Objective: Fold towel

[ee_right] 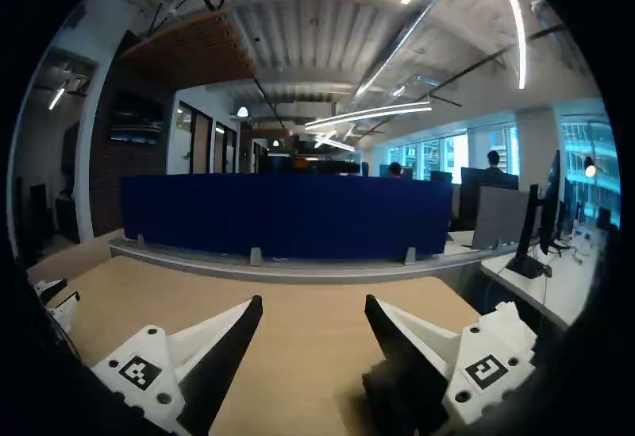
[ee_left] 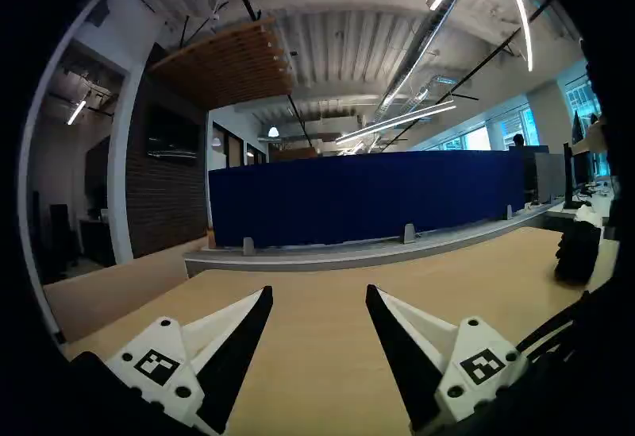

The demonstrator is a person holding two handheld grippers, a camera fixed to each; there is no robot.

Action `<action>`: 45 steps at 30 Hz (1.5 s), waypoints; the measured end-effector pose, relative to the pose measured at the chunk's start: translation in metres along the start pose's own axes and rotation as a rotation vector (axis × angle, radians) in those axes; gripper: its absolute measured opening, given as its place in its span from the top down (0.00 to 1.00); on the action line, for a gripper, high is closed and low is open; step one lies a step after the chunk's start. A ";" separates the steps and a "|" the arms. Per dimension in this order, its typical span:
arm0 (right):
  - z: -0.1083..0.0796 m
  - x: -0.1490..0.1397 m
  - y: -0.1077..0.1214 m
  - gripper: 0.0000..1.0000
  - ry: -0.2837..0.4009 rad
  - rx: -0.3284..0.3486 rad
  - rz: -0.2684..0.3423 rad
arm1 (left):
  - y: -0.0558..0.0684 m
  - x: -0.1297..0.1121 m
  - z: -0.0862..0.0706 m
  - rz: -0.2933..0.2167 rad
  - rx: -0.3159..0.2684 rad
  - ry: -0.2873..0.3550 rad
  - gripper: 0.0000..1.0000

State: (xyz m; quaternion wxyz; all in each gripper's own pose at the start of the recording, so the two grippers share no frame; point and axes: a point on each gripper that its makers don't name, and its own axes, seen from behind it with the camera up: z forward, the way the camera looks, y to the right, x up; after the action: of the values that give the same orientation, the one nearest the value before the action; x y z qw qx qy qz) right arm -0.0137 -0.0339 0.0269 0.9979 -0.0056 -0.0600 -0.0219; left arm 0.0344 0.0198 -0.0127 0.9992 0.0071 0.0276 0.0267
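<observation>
Light wood table [ee_left: 333,341]; blue partition [ee_left: 365,198] standing along far edge.

The left hand-held gripper [ee_left: 319,288] and right hand-held gripper [ee_right: 312,298] are cut off behind the fingers. A dark object [ee_left: 578,252] on the bench [ee_left: 476,269], partly cut off, cannot be identified.

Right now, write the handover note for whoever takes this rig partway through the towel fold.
Left gripper: open, holding nothing, above the wooden desk.
Right gripper: open, holding nothing, above the same desk, facing the blue divider.
Towel: I cannot place it from these views.
Done: no fold can be confirmed.
Left: find the towel, grasp it, then fold it.
</observation>
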 end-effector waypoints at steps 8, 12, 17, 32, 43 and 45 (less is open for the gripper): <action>-0.001 -0.021 -0.010 0.00 -0.014 0.011 -0.017 | -0.001 -0.026 0.001 -0.005 0.002 -0.001 0.13; -0.001 -0.027 -0.012 0.00 -0.020 0.013 -0.014 | 0.000 -0.034 0.002 -0.012 0.002 -0.002 0.13; -0.002 -0.025 -0.012 0.00 -0.017 0.010 -0.017 | 0.001 -0.042 0.002 -0.026 -0.001 -0.008 0.13; -0.006 -0.026 -0.007 0.00 -0.018 0.007 0.000 | 0.005 -0.046 0.006 -0.068 -0.031 -0.020 0.13; -0.006 -0.014 0.008 0.00 0.012 0.008 0.010 | 0.005 -0.045 0.006 -0.068 -0.031 -0.022 0.13; -0.006 -0.010 0.010 0.00 0.019 0.014 0.009 | 0.005 -0.045 0.006 -0.069 -0.031 -0.022 0.13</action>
State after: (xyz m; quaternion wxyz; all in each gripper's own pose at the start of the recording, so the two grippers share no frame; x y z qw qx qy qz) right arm -0.0230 -0.0238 0.0199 0.9986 0.0016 -0.0505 -0.0172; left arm -0.0102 0.0219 -0.0039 0.9998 -0.0088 0.0165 -0.0072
